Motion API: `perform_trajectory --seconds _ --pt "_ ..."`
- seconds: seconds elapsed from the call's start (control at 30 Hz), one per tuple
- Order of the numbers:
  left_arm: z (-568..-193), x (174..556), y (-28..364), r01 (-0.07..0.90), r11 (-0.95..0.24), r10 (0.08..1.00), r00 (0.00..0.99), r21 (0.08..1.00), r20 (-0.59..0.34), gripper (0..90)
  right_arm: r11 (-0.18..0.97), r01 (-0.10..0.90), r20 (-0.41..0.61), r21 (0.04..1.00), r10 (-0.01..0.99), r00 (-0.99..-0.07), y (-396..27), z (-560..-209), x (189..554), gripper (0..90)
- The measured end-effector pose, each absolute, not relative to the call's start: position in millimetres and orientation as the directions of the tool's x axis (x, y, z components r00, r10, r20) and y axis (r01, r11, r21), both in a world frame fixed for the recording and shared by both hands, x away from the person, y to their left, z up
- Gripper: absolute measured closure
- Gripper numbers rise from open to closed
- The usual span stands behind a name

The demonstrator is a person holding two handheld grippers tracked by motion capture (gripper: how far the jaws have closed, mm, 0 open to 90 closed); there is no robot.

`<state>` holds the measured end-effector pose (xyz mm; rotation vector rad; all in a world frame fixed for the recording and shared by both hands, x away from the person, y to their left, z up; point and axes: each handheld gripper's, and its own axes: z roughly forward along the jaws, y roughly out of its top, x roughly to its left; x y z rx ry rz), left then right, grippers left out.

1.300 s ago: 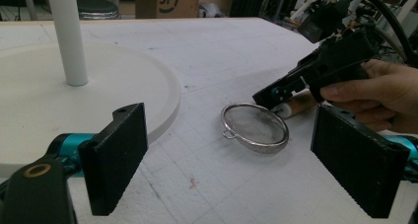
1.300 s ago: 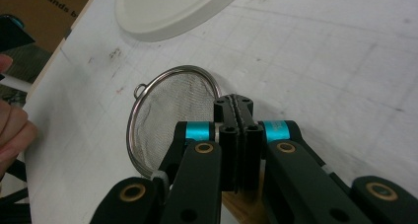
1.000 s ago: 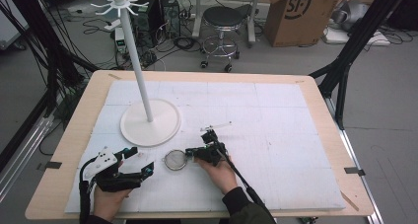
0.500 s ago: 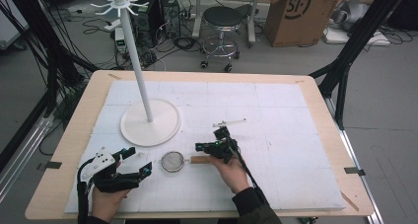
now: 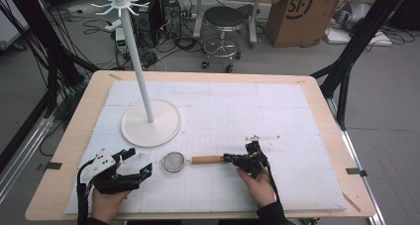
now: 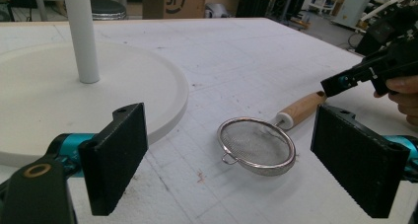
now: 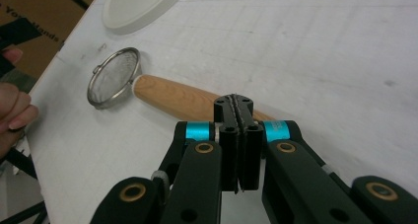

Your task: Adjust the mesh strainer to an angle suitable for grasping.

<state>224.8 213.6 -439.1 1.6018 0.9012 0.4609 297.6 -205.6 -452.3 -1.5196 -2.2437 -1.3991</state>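
A small metal mesh strainer [image 5: 174, 161] with a wooden handle [image 5: 207, 159] lies flat on the white mat, handle pointing right. My right gripper [image 5: 229, 158] is shut, its tips at the handle's far end; in the right gripper view the jaws [image 7: 237, 110] are pressed together with nothing between them and the handle [image 7: 172, 95] runs beneath them. My left gripper [image 5: 137, 163] rests open just left of the strainer; in the left gripper view its wide-apart pads frame the strainer [image 6: 256, 146], and the right gripper [image 6: 345, 81] shows beyond the handle [image 6: 300, 108].
A white hook stand [image 5: 143, 86] rises from a round base [image 5: 151, 122] behind the strainer. A thin metal rod [image 5: 261, 137] lies on the mat [image 5: 277, 111] just beyond my right hand. A stool [image 5: 225, 19] and a cardboard box [image 5: 297, 12] stand past the table's far edge.
My right gripper slid to the right along the strainer, uncovering the wooden handle, and stayed shut. The strainer and the left gripper kept their places.
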Motion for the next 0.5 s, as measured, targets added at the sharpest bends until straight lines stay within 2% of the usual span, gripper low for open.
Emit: perform_trajectory --seconds 0.23,0.5 --pt "-439.4 225.2 213.9 0.301 -0.026 0.759 0.626 0.953 -0.177 14.8 0.064 0.795 0.537 0.603 0.704 -0.464 -224.8 -458.0 291.7 89.7" --pt "-439.1 224.8 213.8 0.300 -0.021 0.760 0.624 0.954 -0.180 14.8 0.090 0.807 0.537 0.583 0.703 -0.466 -216.0 -459.8 302.5 89.7"
